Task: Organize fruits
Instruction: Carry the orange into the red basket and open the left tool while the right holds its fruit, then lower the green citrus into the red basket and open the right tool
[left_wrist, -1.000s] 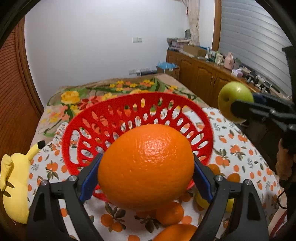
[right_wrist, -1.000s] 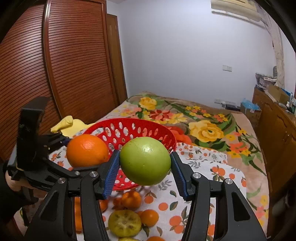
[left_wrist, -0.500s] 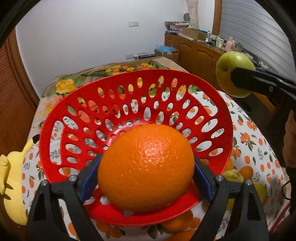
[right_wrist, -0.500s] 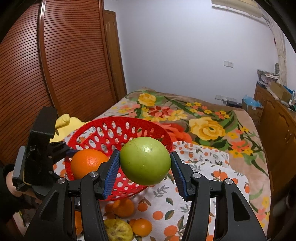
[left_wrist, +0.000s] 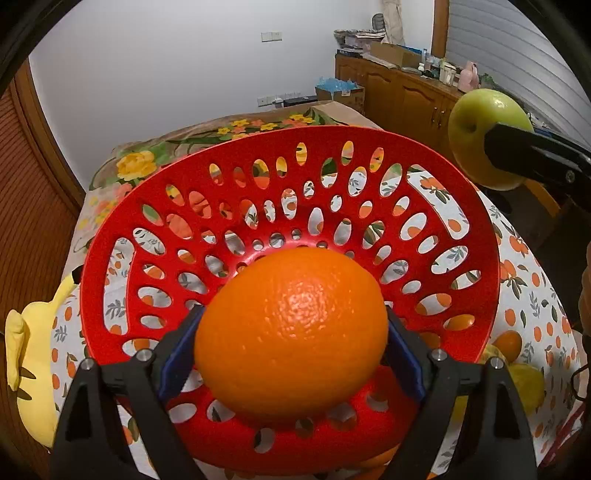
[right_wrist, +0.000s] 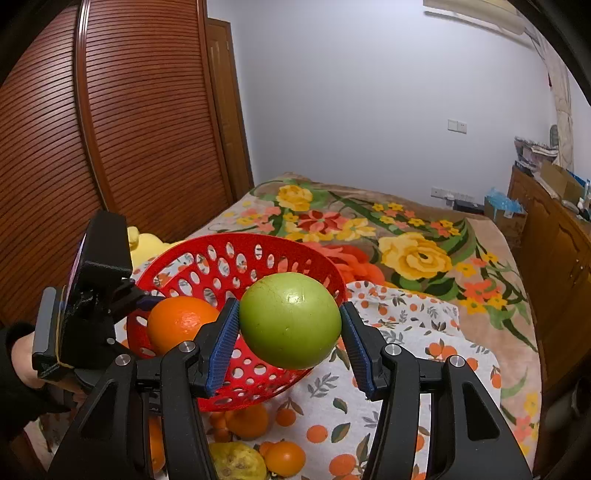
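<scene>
Left wrist view
Left gripper (left_wrist: 291, 354): blue pads pressed on both sides of the orange, holding it.
Orange (left_wrist: 291, 332): between the fingers, over the near inner wall of the basket.
Basket (left_wrist: 476, 236): red, full of oval holes, tilted toward the camera, with nothing lying in it.
Apple (left_wrist: 476, 136): green, upper right, beyond the basket rim, clamped by the right gripper; only one black finger of it shows here.
Plush toy (left_wrist: 33, 369): yellow, at the left edge, on the cloth.
Cloth (left_wrist: 535, 306): white with an orange-fruit print, under the basket.

Right wrist view
Right gripper (right_wrist: 290, 332): fingers closed on the apple (right_wrist: 290, 321), pads touching both sides.
Apple position: raised over the near right rim of the basket (right_wrist: 207, 266).
Orange (right_wrist: 177, 321): inside the basket rim, in the left gripper (right_wrist: 146, 297).
Loose fruit: a small orange (right_wrist: 247, 421) and a yellowish one (right_wrist: 236, 461) on the cloth (right_wrist: 417, 332) just below the basket.
Blanket (right_wrist: 406, 243): flowered, beyond the cloth.
</scene>
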